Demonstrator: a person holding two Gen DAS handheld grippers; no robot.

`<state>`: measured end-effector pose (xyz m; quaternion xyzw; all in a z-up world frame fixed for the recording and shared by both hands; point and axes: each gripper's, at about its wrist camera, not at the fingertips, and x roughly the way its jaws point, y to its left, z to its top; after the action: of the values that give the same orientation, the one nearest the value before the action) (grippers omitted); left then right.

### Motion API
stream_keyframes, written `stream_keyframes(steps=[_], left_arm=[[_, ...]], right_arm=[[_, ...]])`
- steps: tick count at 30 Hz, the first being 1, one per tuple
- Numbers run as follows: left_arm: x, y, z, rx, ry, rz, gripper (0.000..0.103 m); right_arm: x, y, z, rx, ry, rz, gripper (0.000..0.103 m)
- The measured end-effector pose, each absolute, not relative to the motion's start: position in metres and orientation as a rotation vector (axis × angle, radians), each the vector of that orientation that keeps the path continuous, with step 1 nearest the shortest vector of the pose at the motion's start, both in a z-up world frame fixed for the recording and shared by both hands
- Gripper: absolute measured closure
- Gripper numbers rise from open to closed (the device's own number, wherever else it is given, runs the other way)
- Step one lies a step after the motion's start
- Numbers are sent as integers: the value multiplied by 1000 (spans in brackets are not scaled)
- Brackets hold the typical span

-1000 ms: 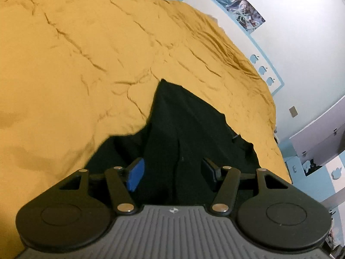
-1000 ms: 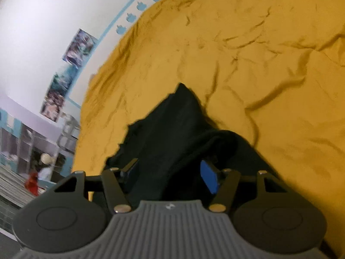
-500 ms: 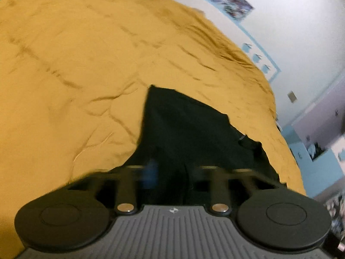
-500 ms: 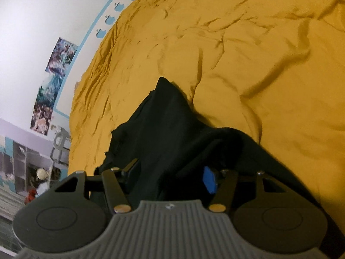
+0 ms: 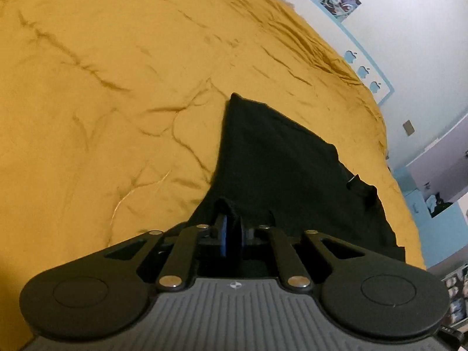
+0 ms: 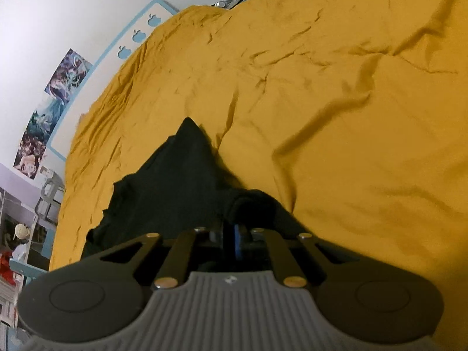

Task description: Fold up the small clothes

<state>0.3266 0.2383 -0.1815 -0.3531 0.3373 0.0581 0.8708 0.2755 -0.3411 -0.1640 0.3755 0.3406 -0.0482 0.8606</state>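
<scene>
A black garment (image 5: 280, 158) lies spread on the yellow bedspread (image 5: 117, 87), tapering to a point at its far end. My left gripper (image 5: 232, 235) is shut on the garment's near edge, with dark cloth pinched between its blue pads. In the right wrist view the same garment (image 6: 175, 181) lies ahead and to the left on the bedspread (image 6: 351, 117). My right gripper (image 6: 234, 241) is shut on a bunched fold at its near edge.
The wrinkled bedspread covers the whole bed. A white wall with posters (image 6: 52, 96) and a blue border with apple shapes (image 5: 365, 71) runs along the bed's far side. Shelves and furniture (image 6: 17, 234) stand beyond the bed's end.
Both grippers were open over the garment's near edge a second ago. Both have closed on the cloth, and the left one has moved in closer to it.
</scene>
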Motion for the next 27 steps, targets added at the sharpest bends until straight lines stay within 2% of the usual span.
stream_keyframes(steps=[4, 5, 8, 9, 11, 13, 17, 20, 21, 23, 24, 25, 27], left_arm=[[312, 236, -149, -697, 715, 167, 86], [307, 232, -138, -685, 691, 156, 86], [290, 219, -116, -652, 633, 96, 76], [287, 213, -113, -644, 628, 67, 73], [286, 205, -119, -649, 657, 8, 70], [289, 200, -132, -676, 709, -34, 70], [294, 190, -158, -648, 813, -14, 70], [293, 194, -165, -655, 812, -17, 68], [293, 195, -166, -666, 813, -18, 68], [294, 195, -166, -680, 815, -19, 68], [294, 196, -167, -678, 815, -21, 68], [294, 194, -168, -674, 816, -23, 68], [292, 193, -167, -669, 815, -30, 68]], right_arm=[[270, -339, -147, 762, 735, -134, 81], [265, -339, -140, 757, 724, -148, 70], [254, -331, -116, 686, 644, -154, 67], [254, -327, -108, 654, 616, -152, 58], [270, -323, -99, 609, 579, -77, 49], [303, -321, -99, 548, 564, -19, 44], [383, -324, -122, 419, 653, 0, 44], [429, -332, -143, 472, 736, 45, 43], [441, -334, -148, 492, 747, 39, 40], [459, -334, -159, 505, 780, 26, 42], [464, -334, -163, 528, 790, 26, 70], [469, -333, -166, 540, 808, 61, 103], [466, -330, -160, 518, 772, 39, 103]])
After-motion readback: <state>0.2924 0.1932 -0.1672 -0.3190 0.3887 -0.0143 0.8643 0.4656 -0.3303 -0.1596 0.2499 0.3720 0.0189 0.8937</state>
